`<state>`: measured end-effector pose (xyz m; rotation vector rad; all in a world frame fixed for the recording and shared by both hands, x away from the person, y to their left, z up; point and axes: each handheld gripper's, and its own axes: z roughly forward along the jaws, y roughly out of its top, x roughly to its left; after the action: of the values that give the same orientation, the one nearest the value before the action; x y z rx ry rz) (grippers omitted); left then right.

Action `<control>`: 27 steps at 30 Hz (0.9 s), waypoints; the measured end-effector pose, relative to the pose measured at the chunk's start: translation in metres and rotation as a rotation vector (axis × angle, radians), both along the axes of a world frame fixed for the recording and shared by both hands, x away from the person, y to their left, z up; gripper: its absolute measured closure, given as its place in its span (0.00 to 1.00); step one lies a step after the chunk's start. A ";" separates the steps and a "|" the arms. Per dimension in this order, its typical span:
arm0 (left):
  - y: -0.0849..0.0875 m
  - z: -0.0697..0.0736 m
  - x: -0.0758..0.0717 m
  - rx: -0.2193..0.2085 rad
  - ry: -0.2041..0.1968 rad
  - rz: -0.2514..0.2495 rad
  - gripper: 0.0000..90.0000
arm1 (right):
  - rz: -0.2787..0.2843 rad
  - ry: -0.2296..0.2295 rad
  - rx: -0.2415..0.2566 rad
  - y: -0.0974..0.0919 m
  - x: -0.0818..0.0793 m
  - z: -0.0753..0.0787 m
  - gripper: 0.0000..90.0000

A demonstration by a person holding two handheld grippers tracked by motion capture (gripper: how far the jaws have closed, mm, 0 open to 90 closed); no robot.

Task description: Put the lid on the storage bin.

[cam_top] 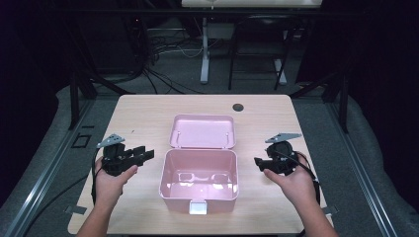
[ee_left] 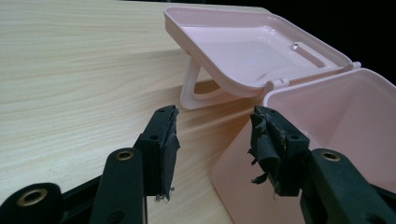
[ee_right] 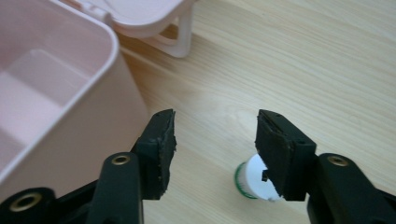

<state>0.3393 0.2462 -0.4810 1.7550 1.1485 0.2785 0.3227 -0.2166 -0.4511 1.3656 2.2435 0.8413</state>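
A pink plastic box (cam_top: 198, 194) stands open at the middle of the wooden table (cam_top: 143, 111), its lid (cam_top: 202, 131) folded back behind it. The box looks empty apart from moulded dividers on its floor. My left gripper (cam_top: 146, 155) is held just left of the box, open, with nothing between its fingers; the left gripper view has the box wall (ee_left: 336, 107) and the lid (ee_left: 243, 46) ahead of it (ee_left: 215, 140). My right gripper (cam_top: 258, 162) sits to the right of the box, open (ee_right: 215, 144). A small white and green round thing (ee_right: 250, 179) lies on the table under its right finger.
A dark round hole (cam_top: 238, 107) marks the table's far side. The box has a white latch (cam_top: 198, 207) on its near wall. Bare wood lies on both sides of the box. Beyond the table are cables, a desk leg and a chair frame on the floor.
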 end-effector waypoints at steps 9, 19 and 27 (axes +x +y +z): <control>0.001 0.002 -0.002 0.019 -0.029 -0.010 0.56 | -0.035 0.041 -0.035 -0.011 0.013 0.000 0.51; 0.001 0.003 -0.002 0.061 0.006 -0.014 0.56 | -0.043 0.184 -0.140 -0.010 0.035 0.007 0.45; 0.002 0.004 -0.004 0.071 0.006 -0.012 0.56 | -0.072 0.300 -0.208 -0.006 0.051 0.007 0.45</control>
<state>0.3351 0.2478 -0.4771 1.8248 1.1447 0.3103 0.3736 -0.2223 -0.4438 1.5451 2.4032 0.3850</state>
